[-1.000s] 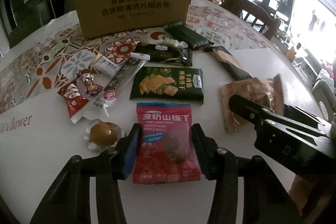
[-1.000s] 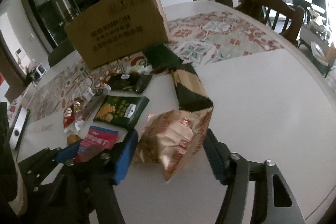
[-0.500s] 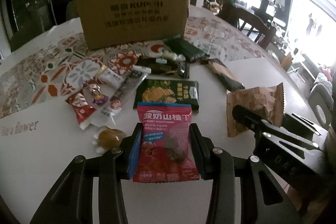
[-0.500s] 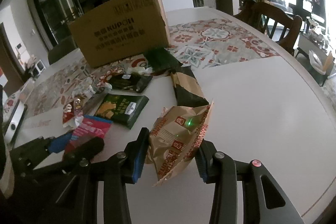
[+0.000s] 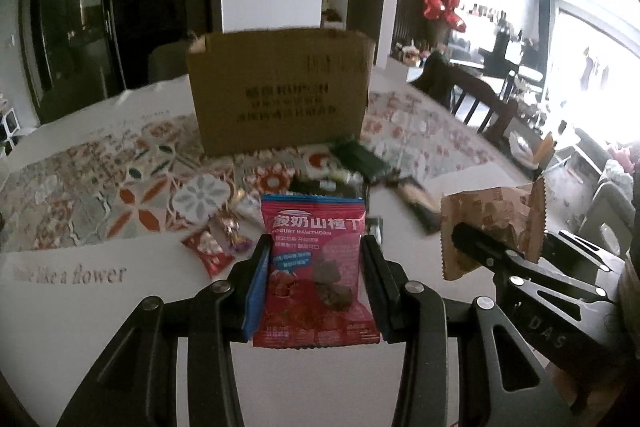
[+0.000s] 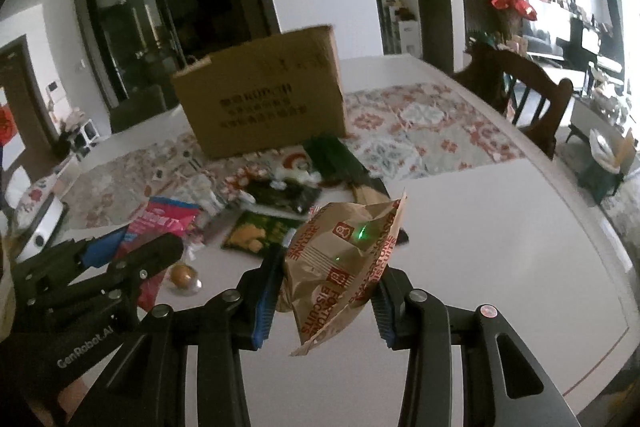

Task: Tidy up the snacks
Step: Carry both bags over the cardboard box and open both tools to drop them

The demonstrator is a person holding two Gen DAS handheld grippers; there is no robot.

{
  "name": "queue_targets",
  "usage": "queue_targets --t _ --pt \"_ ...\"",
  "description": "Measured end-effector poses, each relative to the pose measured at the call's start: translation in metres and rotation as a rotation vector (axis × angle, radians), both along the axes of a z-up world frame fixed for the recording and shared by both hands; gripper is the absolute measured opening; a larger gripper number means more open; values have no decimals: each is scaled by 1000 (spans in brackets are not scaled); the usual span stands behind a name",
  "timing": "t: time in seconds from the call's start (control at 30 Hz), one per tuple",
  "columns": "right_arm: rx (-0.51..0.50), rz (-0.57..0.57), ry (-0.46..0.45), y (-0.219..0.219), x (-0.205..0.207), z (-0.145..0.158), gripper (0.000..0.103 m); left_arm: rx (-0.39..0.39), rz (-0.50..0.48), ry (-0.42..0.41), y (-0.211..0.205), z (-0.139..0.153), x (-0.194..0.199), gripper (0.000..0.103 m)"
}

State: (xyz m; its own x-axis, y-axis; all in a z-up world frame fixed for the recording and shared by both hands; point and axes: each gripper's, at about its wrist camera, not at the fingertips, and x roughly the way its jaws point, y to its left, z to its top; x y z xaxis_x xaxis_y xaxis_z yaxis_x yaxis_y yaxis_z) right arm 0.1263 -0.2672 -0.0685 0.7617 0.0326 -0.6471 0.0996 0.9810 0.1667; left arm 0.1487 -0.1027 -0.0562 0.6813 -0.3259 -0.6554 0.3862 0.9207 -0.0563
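My left gripper (image 5: pixel 313 269) is shut on a pink-red yogurt hawthorn packet (image 5: pixel 316 267), held up off the white table (image 5: pixel 120 307). My right gripper (image 6: pixel 326 277) is shut on a crumpled brown fortune biscuits bag (image 6: pixel 340 259), also lifted. That bag (image 5: pixel 492 223) and the right gripper (image 5: pixel 520 267) show at the right of the left wrist view. The left gripper (image 6: pixel 100 267) with its pink packet (image 6: pixel 166 221) shows at the left of the right wrist view. An open cardboard box (image 5: pixel 280 95) stands at the back on the patterned mat; the same box (image 6: pixel 264 95) appears in the right wrist view.
Loose snacks lie between the grippers and the box: a green cracker packet (image 6: pixel 260 233), dark green packets (image 6: pixel 332 159), a black packet (image 6: pixel 284 193), a red candy wrapper (image 5: pixel 206 247), a golden round sweet (image 6: pixel 184 275). Wooden chairs (image 6: pixel 532 99) stand past the table's right edge.
Both grippers closed on their packets and lifted them off the table. The views tilted up, so the box and room show more and the loose snacks sit lower.
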Motion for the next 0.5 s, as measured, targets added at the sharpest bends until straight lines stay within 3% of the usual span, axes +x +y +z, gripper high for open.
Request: queue_targets --t 0.23,0.5 --pt "-2 41 -72 6 11 34 42 -59 -3 -44 13 31 12 42" --pt "-8 79 -157 12 41 69 42 -56 19 -143 22 67 32 42"
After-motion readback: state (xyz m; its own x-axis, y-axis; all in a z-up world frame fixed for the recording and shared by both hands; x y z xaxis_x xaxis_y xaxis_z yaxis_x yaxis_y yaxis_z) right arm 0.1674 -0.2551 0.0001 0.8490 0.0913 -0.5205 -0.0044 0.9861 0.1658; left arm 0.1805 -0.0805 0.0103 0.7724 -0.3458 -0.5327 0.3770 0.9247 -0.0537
